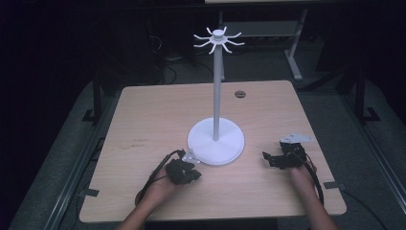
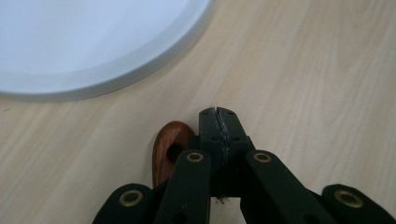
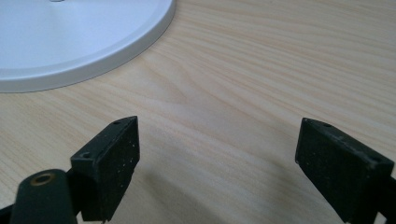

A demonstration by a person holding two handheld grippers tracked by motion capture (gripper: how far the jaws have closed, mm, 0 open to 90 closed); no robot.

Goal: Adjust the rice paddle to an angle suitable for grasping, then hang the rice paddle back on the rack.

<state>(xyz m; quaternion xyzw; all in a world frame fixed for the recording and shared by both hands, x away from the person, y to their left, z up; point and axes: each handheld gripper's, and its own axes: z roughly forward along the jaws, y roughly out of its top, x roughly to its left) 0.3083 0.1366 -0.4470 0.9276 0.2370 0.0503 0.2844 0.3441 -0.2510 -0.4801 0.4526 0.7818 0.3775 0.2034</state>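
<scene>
R gripper (image 3: 219,163) jaws wide apart over bare wood table (image 3: 261,70); white stand base (image 3: 70,42) top-left.

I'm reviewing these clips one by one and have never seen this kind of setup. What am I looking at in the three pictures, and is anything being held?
A person at a wooden table holds a hand-held gripper in each hand; there is no robot arm. The high view looks down from above: left hand-held gripper, right hand-held gripper. On the table stands a white stand with a round base, a thin pole and hooks on top. The other two pictures come from cameras riding on the grippers. In the left gripper view the jaws are shut, with a small brown wooden piece with a hole beside them; whether it is gripped is hard to tell. In the right gripper view the jaws stand open over bare table.
</scene>
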